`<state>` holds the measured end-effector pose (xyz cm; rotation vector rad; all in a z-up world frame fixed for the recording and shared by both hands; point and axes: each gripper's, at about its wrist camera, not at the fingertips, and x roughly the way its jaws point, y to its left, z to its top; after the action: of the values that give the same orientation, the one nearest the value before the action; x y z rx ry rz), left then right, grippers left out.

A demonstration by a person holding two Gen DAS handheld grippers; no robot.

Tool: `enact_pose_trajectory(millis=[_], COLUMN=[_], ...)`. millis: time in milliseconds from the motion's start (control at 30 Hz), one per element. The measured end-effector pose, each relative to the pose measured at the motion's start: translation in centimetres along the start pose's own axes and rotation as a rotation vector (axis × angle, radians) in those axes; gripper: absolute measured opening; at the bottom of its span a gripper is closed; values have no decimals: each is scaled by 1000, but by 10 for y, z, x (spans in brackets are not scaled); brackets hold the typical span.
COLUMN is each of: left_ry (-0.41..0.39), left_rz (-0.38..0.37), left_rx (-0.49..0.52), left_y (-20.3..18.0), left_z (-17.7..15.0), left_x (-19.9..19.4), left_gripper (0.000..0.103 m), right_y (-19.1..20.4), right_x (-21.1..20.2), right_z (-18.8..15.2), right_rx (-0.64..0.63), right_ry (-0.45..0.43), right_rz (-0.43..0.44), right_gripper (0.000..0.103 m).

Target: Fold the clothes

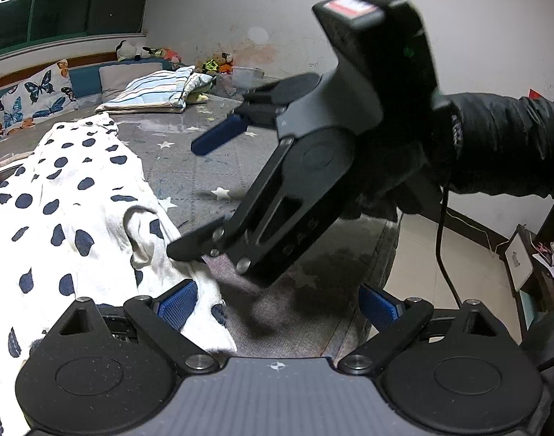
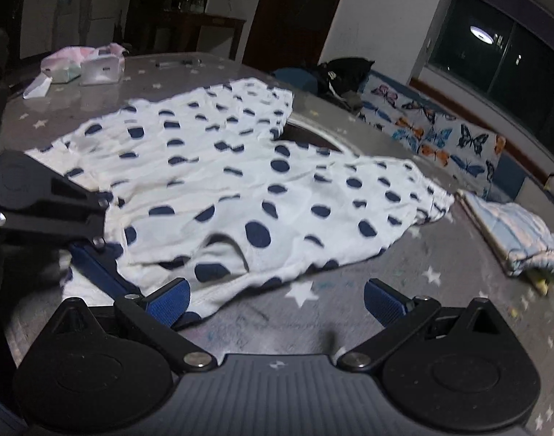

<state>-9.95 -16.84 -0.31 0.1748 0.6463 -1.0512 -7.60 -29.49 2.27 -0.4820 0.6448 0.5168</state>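
Polka-dot garment lies spread, wrinkled, unfolded across the star-print table, neckline toward the near edge. Left gripper: jaws spread, one pad over the hem. Right gripper: jaws spread, nothing between. Striped cloth already folded near the far edge. Judgement: folding of this garment not yet begun

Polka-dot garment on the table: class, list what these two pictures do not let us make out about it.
- Left wrist view: the polka-dot garment runs off the left edge, and the left claw body covers its near hem.
- Left wrist view: the right claw hides whether its lower finger touches the cloth.
- Right wrist view: the garment's type is unclear; its far side is dim.
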Motion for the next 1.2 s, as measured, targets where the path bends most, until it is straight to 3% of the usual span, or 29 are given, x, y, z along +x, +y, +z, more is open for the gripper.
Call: enact_pose_trajectory(millis=[233, 467, 533, 667, 900, 1200], left_ry=[1, 2, 2, 1, 1, 1], left_rz=[2, 4, 4, 3, 2, 4], left_rx=[4, 6, 6, 5, 5, 8], left_y=[-1, -1, -1, -1, -1, -2], left_z=[0, 0, 0, -1, -1, 0], left_x=[0, -1, -1, -1, -1, 0], left_gripper=[97, 97, 97, 97, 97, 97], right_y=[-5, -6, -3, 1, -3, 1], right_x=[2, -9, -3, 7, 8, 26], right_z=[-2, 8, 10, 3, 0, 8], right_rx=[5, 83, 79, 32, 45, -25], right_ry=[25, -74, -56, 5, 16, -65], right_rz=[-103, -18, 5, -37, -58, -127], right_gripper=[103, 103, 103, 103, 103, 103])
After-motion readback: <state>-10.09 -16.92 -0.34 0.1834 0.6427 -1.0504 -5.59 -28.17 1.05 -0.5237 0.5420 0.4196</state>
